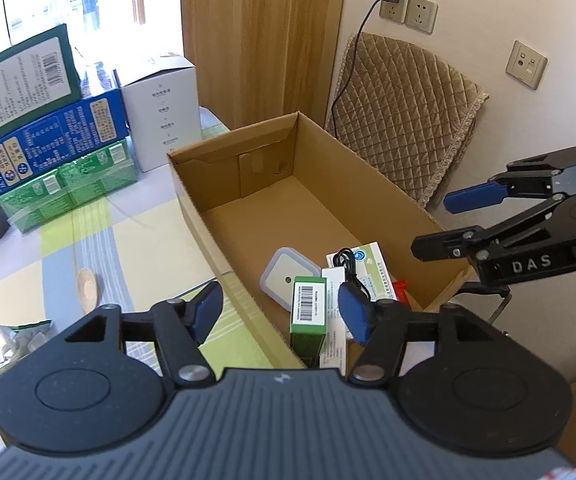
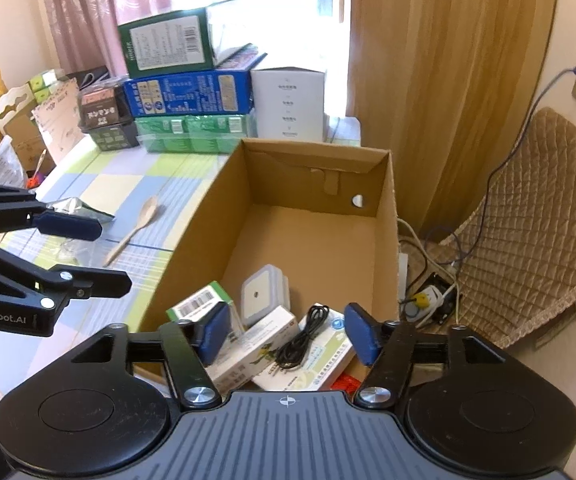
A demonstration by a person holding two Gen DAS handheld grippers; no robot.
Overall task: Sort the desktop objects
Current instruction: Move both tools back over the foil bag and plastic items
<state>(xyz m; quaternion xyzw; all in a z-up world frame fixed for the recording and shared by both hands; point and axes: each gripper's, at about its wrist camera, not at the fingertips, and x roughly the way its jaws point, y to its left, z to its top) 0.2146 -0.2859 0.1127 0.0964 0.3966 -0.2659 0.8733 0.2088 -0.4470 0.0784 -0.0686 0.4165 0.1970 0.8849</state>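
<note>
1. The cardboard box (image 2: 384, 208) sits open-topped on the table, filling the centre of the right wrist view. Its far half is bare floor; the sorted things lie bunched at its near end.
2. In that near end lie a green box with a barcode label (image 2: 201, 304), a pale grey lidded container (image 2: 261, 294), a white medicine carton (image 2: 259, 344), a second flat carton (image 2: 324, 356) and a coiled black cable (image 2: 302, 340) resting across the cartons. Something red (image 2: 346, 382) peeks out at the lower edge; what it is I cannot tell.
3. The left gripper (image 1: 279, 312) hovers at the lower centre of its view, over the box's near left wall. Its blue pads stand apart and grip nothing; the green box shows between them but untouched.
4. The right gripper (image 2: 288, 336) hovers over the pile, jaws likewise parted and empty, with the cartons and cable seen through the gap.
5. The box walls rise steeply on all sides; the far interior is free room.
6. On the checked tablecloth (image 2: 127, 184), left of the box, lie a wooden spoon (image 2: 135, 228) and a crumpled foil wrapper (image 2: 75, 206).
7. Stacked packages (image 2: 191, 92) crowd the upper left, just behind the box.
8. A quilted chair cover (image 2: 540, 220) stands at right, with cables and a power strip (image 2: 432, 296) on the floor.
</note>
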